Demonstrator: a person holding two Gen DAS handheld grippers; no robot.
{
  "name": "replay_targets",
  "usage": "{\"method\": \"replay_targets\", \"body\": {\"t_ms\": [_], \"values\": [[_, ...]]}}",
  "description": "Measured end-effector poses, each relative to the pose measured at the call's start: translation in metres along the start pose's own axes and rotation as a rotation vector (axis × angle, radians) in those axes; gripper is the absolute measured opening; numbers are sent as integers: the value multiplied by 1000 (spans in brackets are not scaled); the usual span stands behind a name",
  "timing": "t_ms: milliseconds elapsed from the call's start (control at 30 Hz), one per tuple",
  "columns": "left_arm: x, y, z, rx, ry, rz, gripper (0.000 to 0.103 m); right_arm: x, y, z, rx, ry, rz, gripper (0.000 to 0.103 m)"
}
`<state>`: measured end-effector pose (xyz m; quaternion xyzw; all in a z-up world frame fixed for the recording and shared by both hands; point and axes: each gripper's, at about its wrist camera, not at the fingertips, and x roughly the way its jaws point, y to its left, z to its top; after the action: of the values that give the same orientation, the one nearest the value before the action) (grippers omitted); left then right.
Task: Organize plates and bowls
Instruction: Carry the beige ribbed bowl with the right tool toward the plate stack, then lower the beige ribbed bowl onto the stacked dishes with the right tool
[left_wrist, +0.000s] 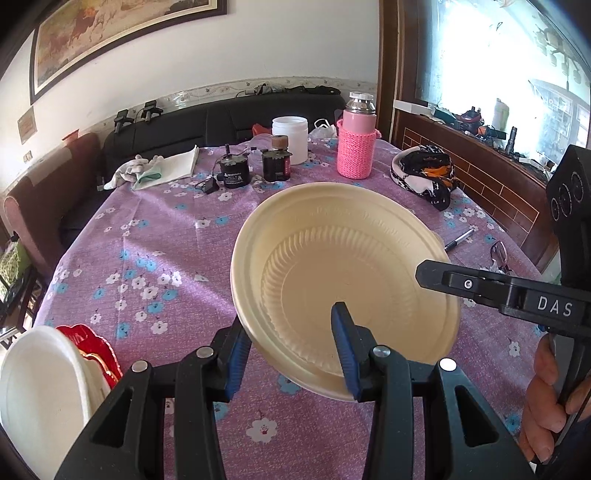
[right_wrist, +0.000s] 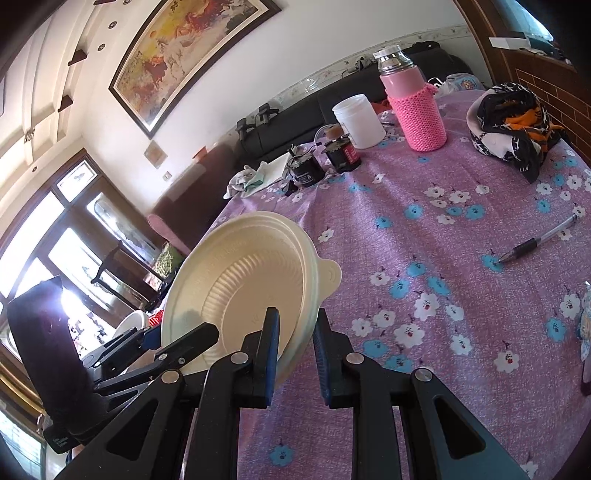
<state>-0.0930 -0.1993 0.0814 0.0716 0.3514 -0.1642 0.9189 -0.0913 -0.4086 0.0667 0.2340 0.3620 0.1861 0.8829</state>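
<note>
The cream plate (left_wrist: 354, 273) is lifted off the table and tilted, its ribbed inner face turned toward both cameras, with a small tab on its rim (right_wrist: 330, 275) showing in the right wrist view. The left gripper (left_wrist: 291, 354) has its fingers spread, one blue pad (left_wrist: 345, 354) lying against the plate's inner face and the other pad outside the rim; whether they press on the plate cannot be told. The right gripper (right_wrist: 295, 350) straddles the plate's edge, its fingers a little apart on either side of the rim, and a firm pinch cannot be confirmed. In the left wrist view the right gripper's finger reaches over the plate's right edge.

Below lies the purple flowered tablecloth (left_wrist: 155, 258). At its near left corner a white plate (left_wrist: 40, 376) rests over a red dish (left_wrist: 92, 343). Farther back stand a pink knitted flask (left_wrist: 356, 144), a white jar (left_wrist: 290, 138) and two small dark motors (left_wrist: 255, 168). A pen (right_wrist: 535, 240) lies to the right, well apart from the plate.
</note>
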Motion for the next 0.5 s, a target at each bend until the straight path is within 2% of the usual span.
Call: {"method": "replay_targets", "body": {"t_ms": [300,500], "values": [[-29,23,-7,-40,-41,24,45,3,37,1,-53,11,19,21],[-57,45,-14,-70,-76,43,47,12,67,3,-85,49,42,21]]}}
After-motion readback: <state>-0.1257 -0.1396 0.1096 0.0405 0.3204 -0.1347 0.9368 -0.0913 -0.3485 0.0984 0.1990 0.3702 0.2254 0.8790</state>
